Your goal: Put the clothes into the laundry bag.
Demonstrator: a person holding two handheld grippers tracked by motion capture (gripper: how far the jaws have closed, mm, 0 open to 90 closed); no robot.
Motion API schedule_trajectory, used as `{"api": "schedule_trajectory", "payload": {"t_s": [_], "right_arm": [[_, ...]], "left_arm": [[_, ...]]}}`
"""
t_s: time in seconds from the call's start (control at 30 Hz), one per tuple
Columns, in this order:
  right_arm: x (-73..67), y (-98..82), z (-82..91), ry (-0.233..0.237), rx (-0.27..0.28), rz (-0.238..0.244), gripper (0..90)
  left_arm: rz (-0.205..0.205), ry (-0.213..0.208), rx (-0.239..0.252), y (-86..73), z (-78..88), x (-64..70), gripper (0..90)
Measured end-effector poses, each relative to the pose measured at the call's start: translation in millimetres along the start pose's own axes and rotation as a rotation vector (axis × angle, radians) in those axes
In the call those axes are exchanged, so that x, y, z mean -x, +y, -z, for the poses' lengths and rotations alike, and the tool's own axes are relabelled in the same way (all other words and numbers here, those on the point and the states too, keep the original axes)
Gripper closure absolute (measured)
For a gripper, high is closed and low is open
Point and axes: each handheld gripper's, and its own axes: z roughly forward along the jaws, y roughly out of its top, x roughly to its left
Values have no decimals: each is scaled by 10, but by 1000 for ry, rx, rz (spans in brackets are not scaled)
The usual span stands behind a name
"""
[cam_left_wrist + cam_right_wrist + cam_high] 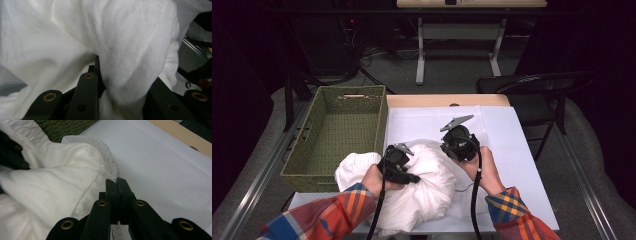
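Both grippers clamp the white garment [422,187] near the table's [522,150] middle: left gripper [409,176] on a thick fold, right gripper [451,145] on its ribbed edge

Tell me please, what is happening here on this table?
A person in plaid sleeves works on a white garment with two hand-held grippers. The right gripper is shut on the garment's ribbed edge, pinning it near the white table cover. The left gripper has a thick fold of the cloth bunched between its jaws. The garment lies crumpled on the table, and the green woven basket beside it has nothing in it.
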Motion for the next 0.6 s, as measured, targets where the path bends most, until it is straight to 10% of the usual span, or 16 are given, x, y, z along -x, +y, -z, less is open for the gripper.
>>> {"api": "schedule_trajectory", "payload": {"t_s": [0.17,0.37,0.47,0.6], "right_arm": [[-1,-14,-32,18,-9,-4,897],[12,-41,-77,27,-31,-2,895],[9,-40,-81,31,-34,-1,895],[-4,-44,-80,34,-38,8,894]], "left_arm": [[24,36,6,11,-130,-55,720],[-34,46,-35,-60,-187,14,353],[-70,50,-71,-94,-284,58,350],[-59,47,-52,-178,-361,37,626]]}}
